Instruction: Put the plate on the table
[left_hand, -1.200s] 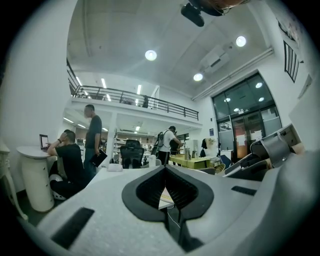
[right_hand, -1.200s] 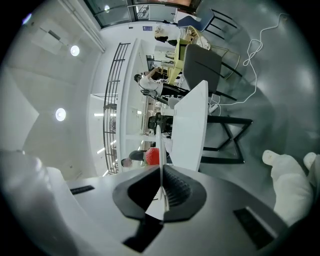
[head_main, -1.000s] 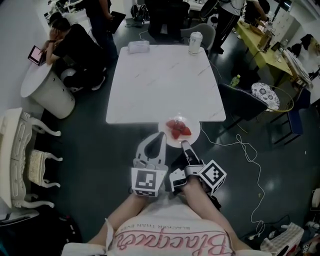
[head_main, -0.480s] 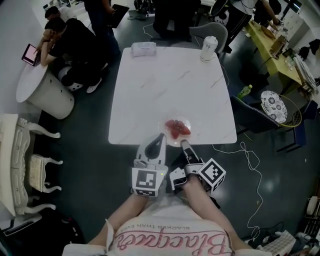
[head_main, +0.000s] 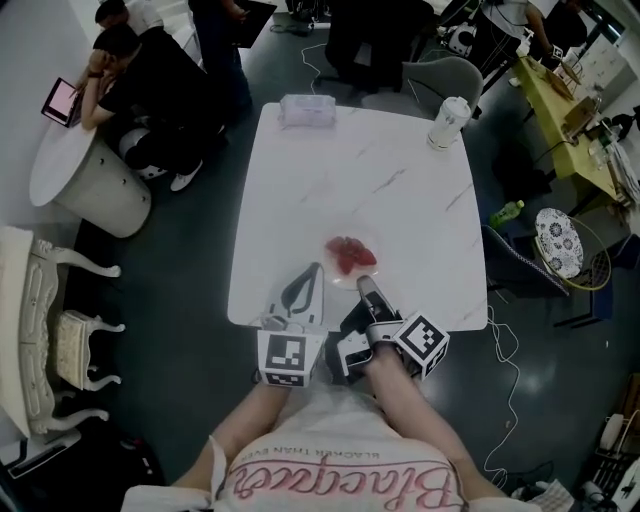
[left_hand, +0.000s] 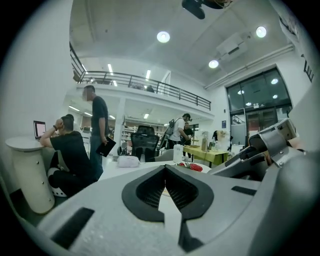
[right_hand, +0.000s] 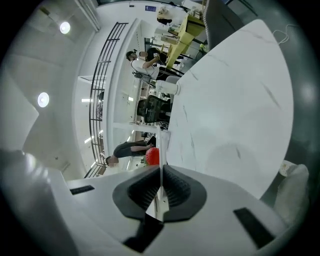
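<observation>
A clear plate (head_main: 343, 273) with red strawberries (head_main: 348, 255) hangs over the near part of the white marble table (head_main: 370, 170). My right gripper (head_main: 362, 285) is shut on the plate's near rim; in the right gripper view the rim runs as a thin edge between the pads (right_hand: 161, 167), with a strawberry (right_hand: 153, 156) just beyond. My left gripper (head_main: 316, 270) is shut, its tip beside the plate's left rim; whether it touches I cannot tell. The left gripper view shows the closed jaws with the strawberries (left_hand: 192, 166) to their right.
A tissue pack (head_main: 308, 110) and a lidded cup (head_main: 448, 122) stand at the table's far edge. People (head_main: 150, 90) sit and stand by a round white stand (head_main: 75, 165) at the back left. A dark chair (head_main: 520, 270) is at the right, a cream chair (head_main: 40, 320) at the left.
Both grippers have moved forward with the plate, from off the table's near edge to above its near part. The jaws look the same.
</observation>
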